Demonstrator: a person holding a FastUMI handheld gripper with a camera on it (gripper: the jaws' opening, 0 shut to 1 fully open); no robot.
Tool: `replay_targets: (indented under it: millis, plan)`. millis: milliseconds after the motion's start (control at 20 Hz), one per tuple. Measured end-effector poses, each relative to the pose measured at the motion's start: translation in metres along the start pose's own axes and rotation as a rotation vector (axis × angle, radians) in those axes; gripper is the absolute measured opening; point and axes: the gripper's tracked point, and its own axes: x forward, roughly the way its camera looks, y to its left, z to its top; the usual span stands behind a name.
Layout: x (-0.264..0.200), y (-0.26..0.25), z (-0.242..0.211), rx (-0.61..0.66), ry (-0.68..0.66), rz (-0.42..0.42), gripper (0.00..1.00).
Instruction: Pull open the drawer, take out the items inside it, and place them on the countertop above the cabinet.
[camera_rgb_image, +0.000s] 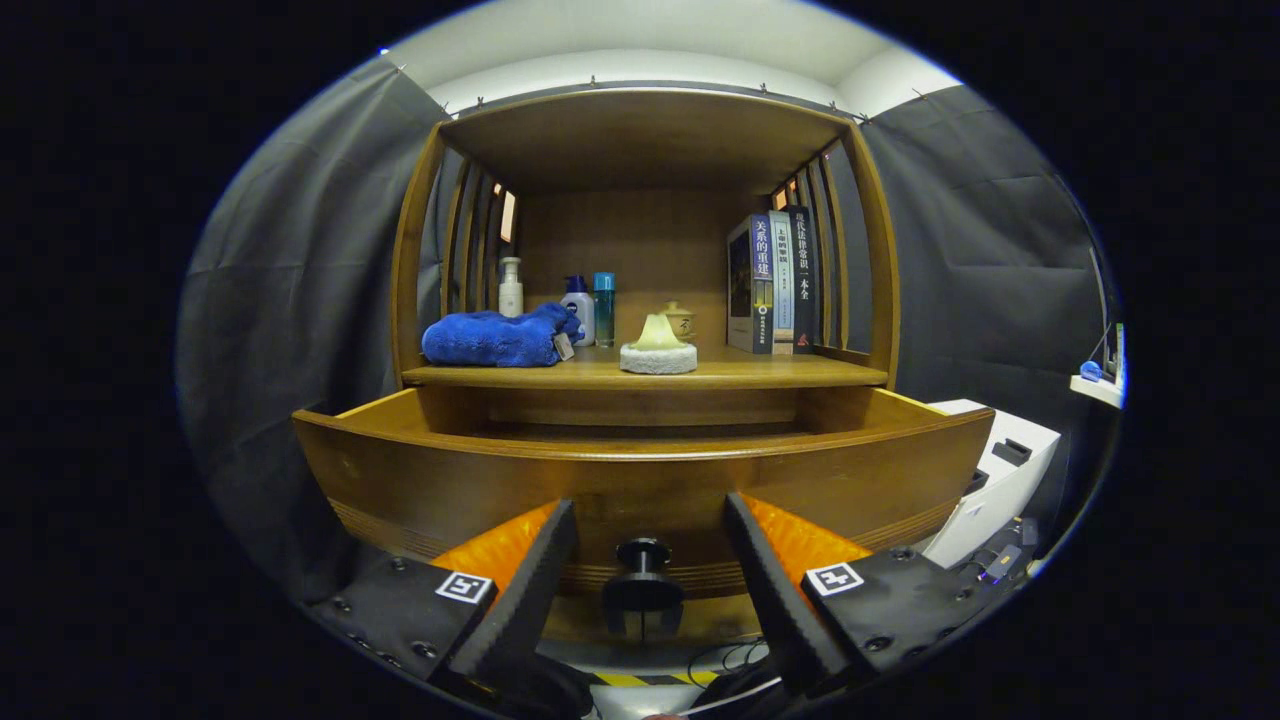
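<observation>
In the gripper view I've got the wooden drawer (640, 470) pulled out toward me beneath the countertop (760, 372), its dark knob (643, 553) sitting between my fingers, and the gripper (648, 540) is spread wide, gripping nothing. The drawer looks stiff and fairly heavy; that knob is the only sensible hold. On the countertop above it sit a blue towel (495, 338), a pale cone on a stone base (658, 347), bottles and books (775, 285). The drawer's front hides its inside, so I can't tell what's in there.
</observation>
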Motion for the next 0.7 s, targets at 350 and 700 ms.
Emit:
replay_targets:
  millis: [350, 700]
  plan:
    - [0.038, -0.001, 0.006, -0.022, 0.004, -0.004, 0.98]
    - [0.081, -0.002, 0.013, -0.034, 0.011, -0.010, 0.98]
